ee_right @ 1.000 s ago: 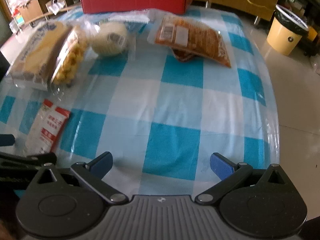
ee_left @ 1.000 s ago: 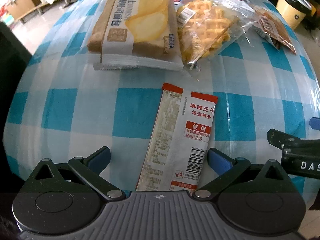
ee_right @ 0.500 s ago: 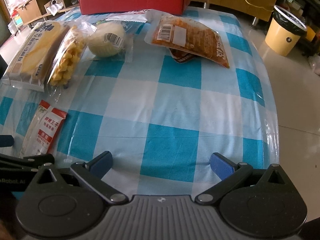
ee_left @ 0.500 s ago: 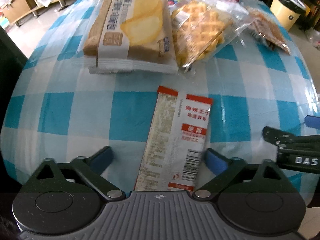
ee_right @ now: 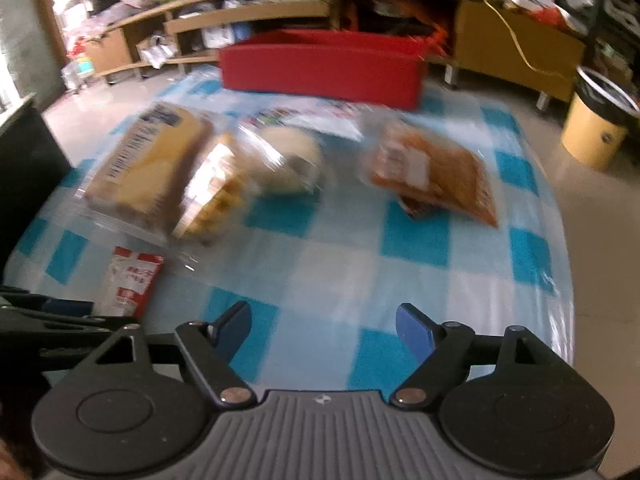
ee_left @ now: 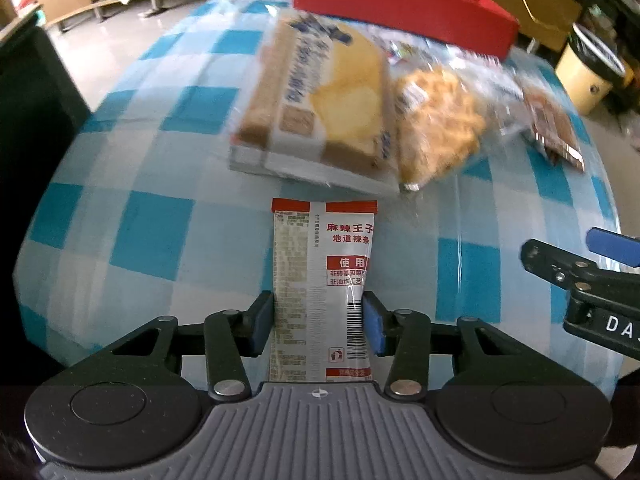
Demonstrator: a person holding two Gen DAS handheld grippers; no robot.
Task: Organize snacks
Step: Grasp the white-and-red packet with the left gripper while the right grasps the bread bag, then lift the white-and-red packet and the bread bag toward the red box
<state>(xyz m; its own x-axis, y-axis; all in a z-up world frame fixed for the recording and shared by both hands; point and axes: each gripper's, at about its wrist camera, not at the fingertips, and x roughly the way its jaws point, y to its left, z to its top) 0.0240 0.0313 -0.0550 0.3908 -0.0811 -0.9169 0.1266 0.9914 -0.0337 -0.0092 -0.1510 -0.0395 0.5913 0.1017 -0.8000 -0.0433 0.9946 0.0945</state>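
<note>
A narrow white snack packet with red ends [ee_left: 320,248] stands between the blue pads of my left gripper [ee_left: 319,320]. The jaws are closing and the pads press on its two long edges. It stays sharp while the table behind blurs. From the right wrist view the same packet [ee_right: 130,280] shows at the lower left beside the left gripper's black fingers [ee_right: 48,316]. My right gripper [ee_right: 324,322] hovers above the checked cloth, its jaws closing with nothing between them. It also pokes into the left wrist view [ee_left: 592,264] at the right edge.
On the blue-and-white checked table [ee_right: 412,236] lie a sliced bread pack [ee_left: 320,108], a waffle bag [ee_left: 436,136], a round bun [ee_right: 288,160] and an orange-brown packet [ee_right: 432,172]. A red box [ee_right: 320,68] stands at the far edge. A yellow bin [ee_right: 596,128] stands on the floor, right.
The left jaws have come together onto the white packet, which lay loose between wide-open fingers. The right jaws have narrowed. Both views have risen and tilted up, and the table now looks blurred.
</note>
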